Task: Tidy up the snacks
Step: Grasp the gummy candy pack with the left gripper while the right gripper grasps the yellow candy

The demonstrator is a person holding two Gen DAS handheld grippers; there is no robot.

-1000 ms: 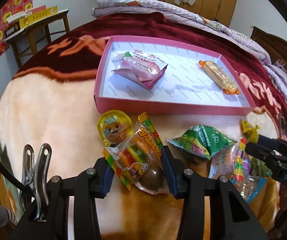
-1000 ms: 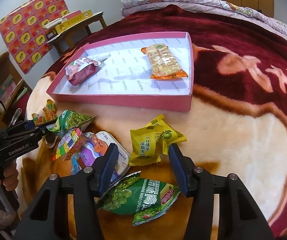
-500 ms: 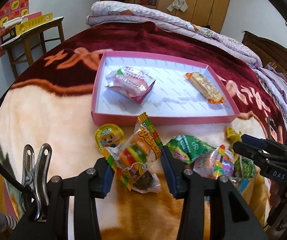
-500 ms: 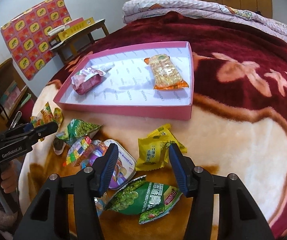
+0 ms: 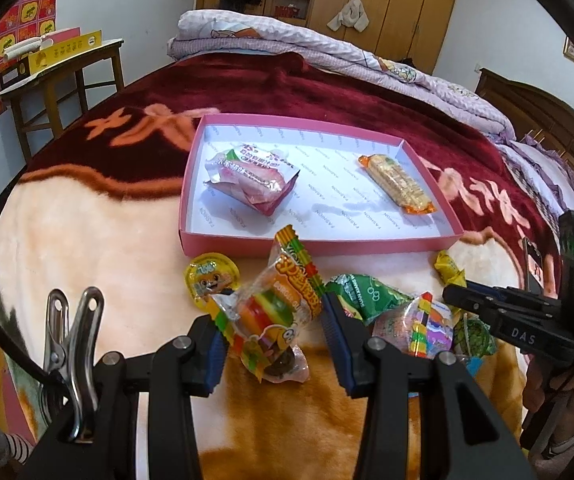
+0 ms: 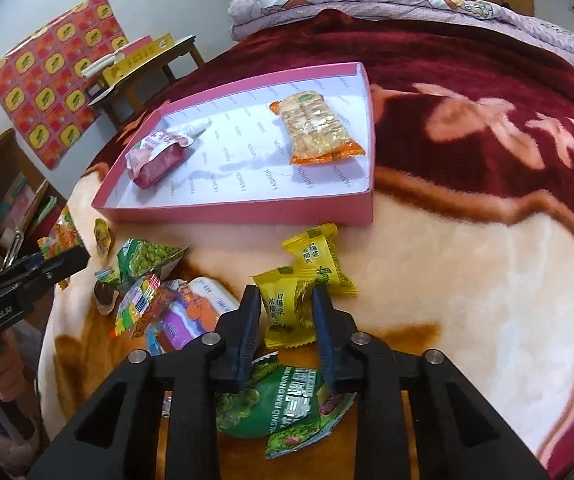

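Visibly, left tool (image 5: 273, 330) clamps burger gummy pack (image 5: 275, 312); right tool (image 6: 285, 322) grips yellow candy (image 6: 287, 306); tray (image 5: 327, 244) reads "FASHION".

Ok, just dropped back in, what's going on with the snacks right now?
A person with a gripper in each hand is sorting snacks off the blanket into the pink box. The left gripper is clamped on the burger gummy packet, which looks lifted off the blanket. The right gripper has its fingers on either side of a yellow candy. The box holds a pink packet and an orange cracker pack; the other snacks lie loose in front of it.
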